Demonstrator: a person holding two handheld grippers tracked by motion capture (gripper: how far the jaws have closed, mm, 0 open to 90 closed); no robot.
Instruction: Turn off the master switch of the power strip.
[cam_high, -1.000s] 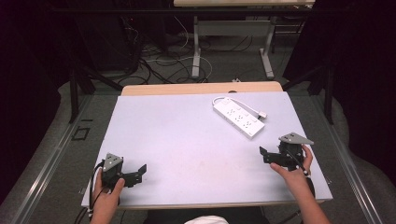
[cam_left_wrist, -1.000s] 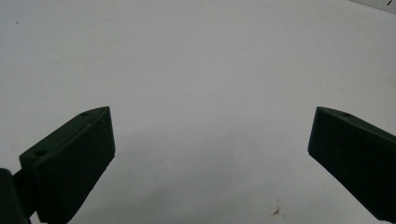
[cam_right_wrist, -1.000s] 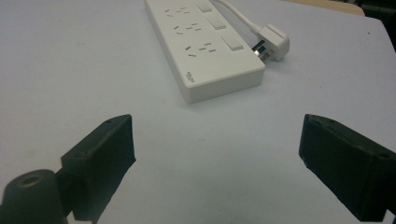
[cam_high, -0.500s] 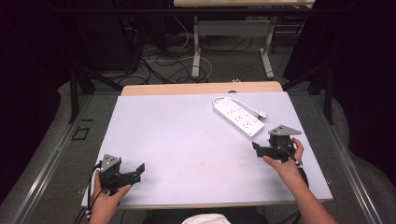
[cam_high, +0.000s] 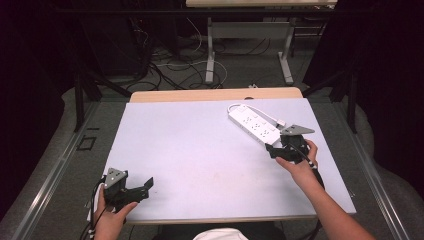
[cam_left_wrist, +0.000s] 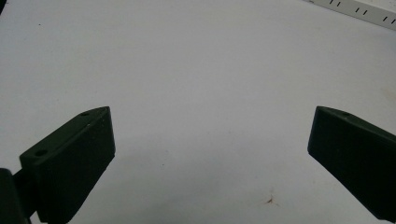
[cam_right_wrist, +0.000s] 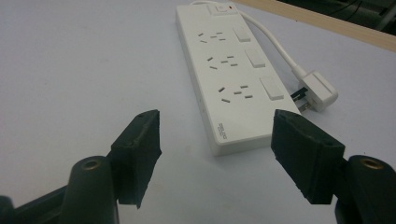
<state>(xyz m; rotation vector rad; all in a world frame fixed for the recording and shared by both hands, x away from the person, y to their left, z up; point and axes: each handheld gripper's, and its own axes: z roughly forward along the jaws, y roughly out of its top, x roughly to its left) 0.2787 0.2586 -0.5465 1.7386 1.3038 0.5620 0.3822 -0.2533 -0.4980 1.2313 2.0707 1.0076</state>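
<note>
A white power strip with three sockets lies at the table's far right, its cord looping back to a white plug beside it. My right gripper hovers at the strip's near end. In the right gripper view the power strip shows between my right gripper's jaws, which have just been closing. They stand apart, and the pads are not pressing on the strip. My left gripper rests at the front left with its jaws wide open. Only bare table lies between my left gripper's jaws.
The pale grey table top has a wooden strip along its far edge. A corner of the power strip shows far off in the left gripper view. Beyond the table stand desk legs and floor cables.
My right gripper has moved left and away from the table's front edge, up to the power strip's near end, and its jaws have narrowed. The left gripper has barely moved.
</note>
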